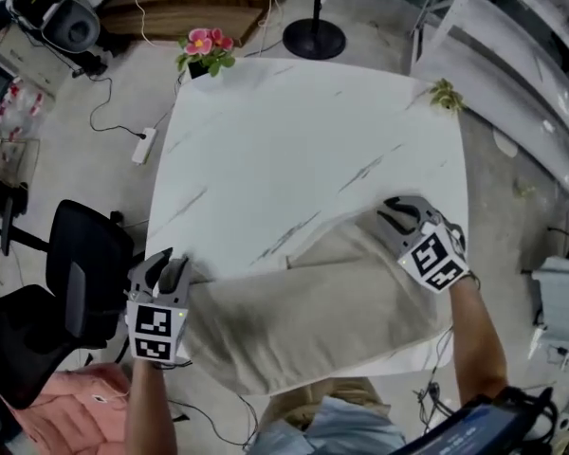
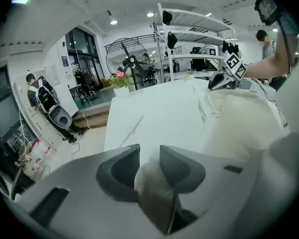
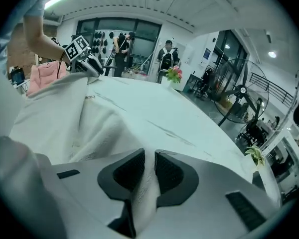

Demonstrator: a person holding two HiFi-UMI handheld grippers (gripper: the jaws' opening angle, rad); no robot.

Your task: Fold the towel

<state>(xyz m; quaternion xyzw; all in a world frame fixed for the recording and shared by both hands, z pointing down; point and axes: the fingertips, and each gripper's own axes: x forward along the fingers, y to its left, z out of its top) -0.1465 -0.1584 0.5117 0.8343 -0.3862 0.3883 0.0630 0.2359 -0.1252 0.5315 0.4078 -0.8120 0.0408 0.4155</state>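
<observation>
The left gripper [image 1: 171, 262] has its jaws partway closed on a bunched corner of the towel [image 1: 313, 316]. The right gripper [image 1: 389, 212] pinches the opposite corner in a narrower gap, with cloth pressed between its pads. The beige towel lies across the near part of the white table [image 1: 294, 131], its far edge stretched between the two held corners.

To do this step well, the two corners should probably travel together at equal height and pull, so the edge stays straight and unwrinkled. The left corner sits right at the table's side edge, so it needs watching. Neither pinch should loosen until the cloth lies flat.
</observation>
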